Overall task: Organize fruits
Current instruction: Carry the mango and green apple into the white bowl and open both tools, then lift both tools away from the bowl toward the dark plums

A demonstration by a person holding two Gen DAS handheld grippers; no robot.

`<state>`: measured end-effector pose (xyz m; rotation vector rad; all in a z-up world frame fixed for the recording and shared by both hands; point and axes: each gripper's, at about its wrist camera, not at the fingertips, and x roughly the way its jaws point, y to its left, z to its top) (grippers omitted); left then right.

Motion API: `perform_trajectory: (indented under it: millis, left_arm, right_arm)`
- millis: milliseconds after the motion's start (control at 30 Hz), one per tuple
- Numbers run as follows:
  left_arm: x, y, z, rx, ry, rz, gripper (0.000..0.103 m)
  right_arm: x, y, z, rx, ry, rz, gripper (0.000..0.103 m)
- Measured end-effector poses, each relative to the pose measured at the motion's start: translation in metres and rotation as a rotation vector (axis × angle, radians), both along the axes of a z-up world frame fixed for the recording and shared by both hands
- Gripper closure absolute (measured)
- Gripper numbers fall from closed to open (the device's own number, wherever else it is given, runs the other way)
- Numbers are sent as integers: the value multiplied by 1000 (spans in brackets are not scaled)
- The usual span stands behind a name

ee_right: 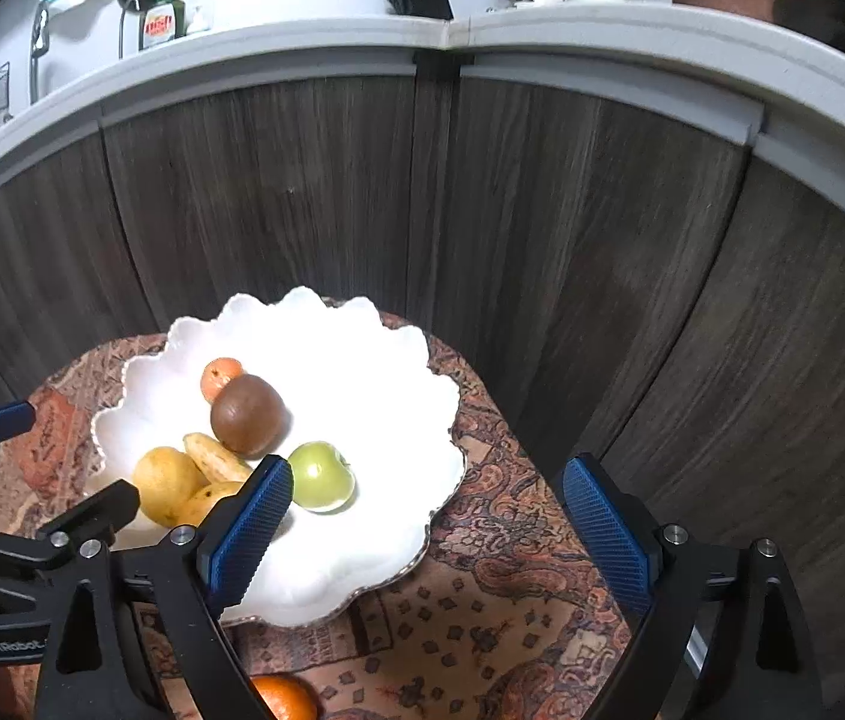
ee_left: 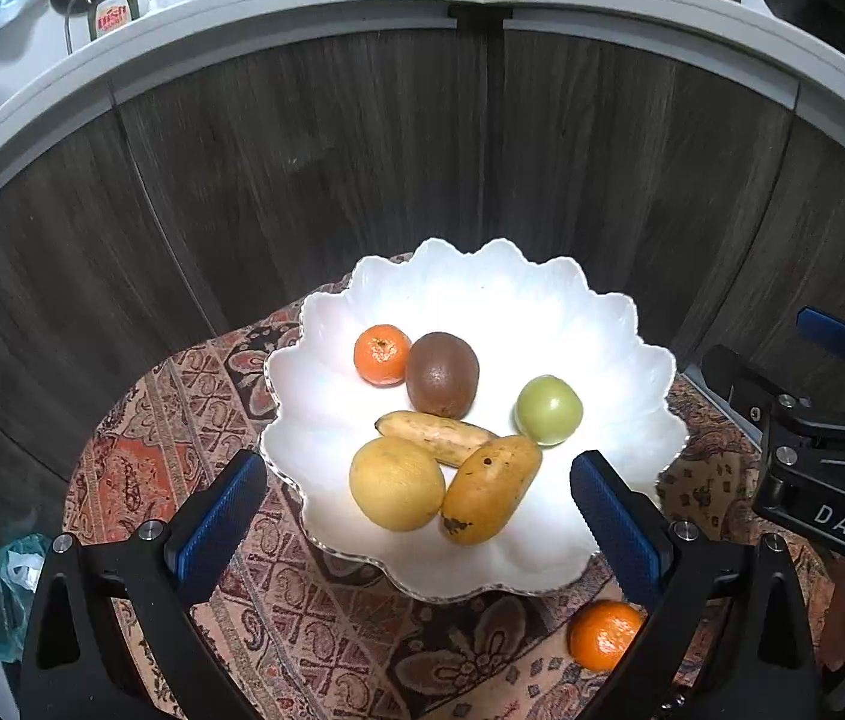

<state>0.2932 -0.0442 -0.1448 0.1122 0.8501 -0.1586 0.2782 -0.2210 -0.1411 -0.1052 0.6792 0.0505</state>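
L gripper (ee_left: 419, 516): jaws wide apart, nothing clamped, blue ribbed pads (ee_left: 219, 519) either side of the near part of a white scalloped glass bowl (ee_left: 482, 294), hovering above it. R gripper (ee_right: 428, 531): jaws also wide apart, empty; its left pad (ee_right: 249, 525) sits over the bowl's near right part, its right pad over the paisley-patterned red-brown cloth (ee_right: 482, 618) covering the small table.

In the bowl, near left: round yellow fruit (ee_left: 396, 483) touching an orange-yellow mango w/ dark spots (ee_left: 491, 489). Just beyond them a small yellow banana (ee_left: 434, 435) lies crosswise, touching the mango. Far of that, a brown oval fruit (ee_left: 442, 373), w/ a small orange tangerine (ee_left: 381, 354) right against its left side. A green round apple (ee_left: 548, 410) sits apart at the right, near the R gripper's left pad in the right wrist view.

Outside the bowl: a second orange tangerine (ee_left: 602, 633) on the cloth, near side, just beside the bowl rim, partly hidden behind the L gripper's right finger.

Beyond the table: dark wood-grain cabinet fronts (ee_left: 302, 150) under a pale grey countertop (ee_left: 314, 6). On the countertop, far left, a green dish-soap bottle (ee_left: 113, 12).
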Motion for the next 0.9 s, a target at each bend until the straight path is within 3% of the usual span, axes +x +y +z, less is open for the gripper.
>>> perform_trajectory:
  millis: [433,900]
  left_arm:
    - [-33,-7,31,-5,-47,-20,0]
    - [-67,-19,29,8,-38,-52,0]
  right_arm:
    - [-41,-10,30,-9,-40,-23,10]
    - [-81,-25,20,9,6,-82,10]
